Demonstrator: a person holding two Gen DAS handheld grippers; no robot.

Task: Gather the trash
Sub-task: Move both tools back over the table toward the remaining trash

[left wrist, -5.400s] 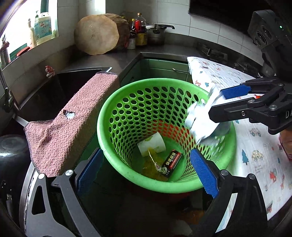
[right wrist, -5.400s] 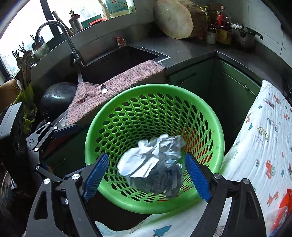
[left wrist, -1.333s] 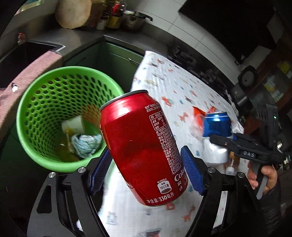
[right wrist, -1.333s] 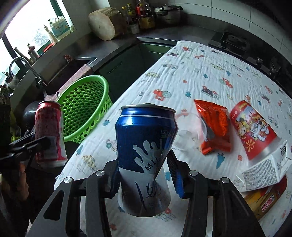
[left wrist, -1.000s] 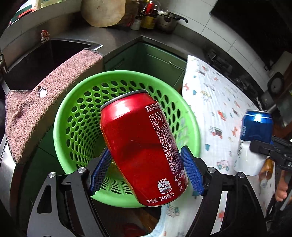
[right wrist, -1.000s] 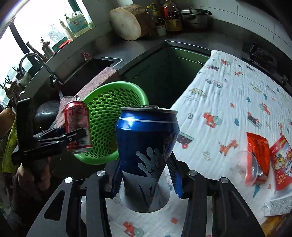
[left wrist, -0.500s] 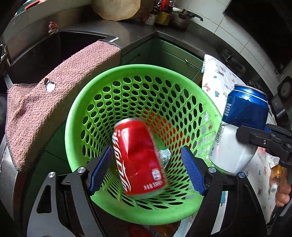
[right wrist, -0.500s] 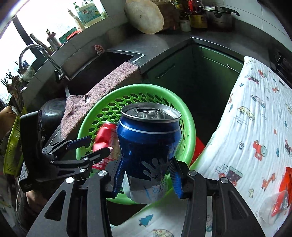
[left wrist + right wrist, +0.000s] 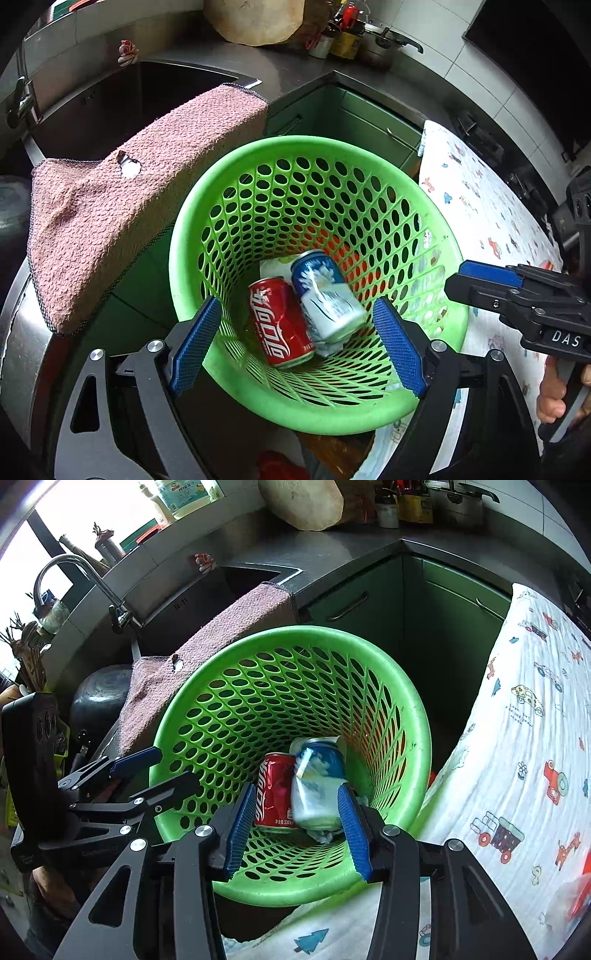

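**Both grippers empty above the basket; two cans lying inside**

Left gripper (image 9: 295,347): blue-padded fingers (image 9: 194,345) spread wide, nothing between them; the gap frames the near wall and floor of the green basket (image 9: 236,170) directly ahead and below.

Right gripper (image 9: 297,830): fingers (image 9: 352,829) parted and holding nothing; they stand over the basket's near rim (image 9: 280,893), with the cans seen through the gap; in the left wrist view this gripper (image 9: 476,282) sits off to the right of the basket, above the rim.

Contents, ahead of both sets of fingers: a red can (image 9: 280,323) lying on its side at the bottom of the basket; a blue and white can (image 9: 327,299) lying beside it on its right, the two touching along their sides; the blue and white can (image 9: 317,786) is blurred in the right wrist view; pale scraps lie under and behind the cans, too hidden to identify.

Surroundings: a pink towel (image 9: 122,206) draped over the counter edge left of the basket, touching its rim; a dark sink (image 9: 122,99) beyond the towel; a patterned tablecloth (image 9: 517,746) to the right of the basket; a round wooden block (image 9: 255,18) on the far counter.
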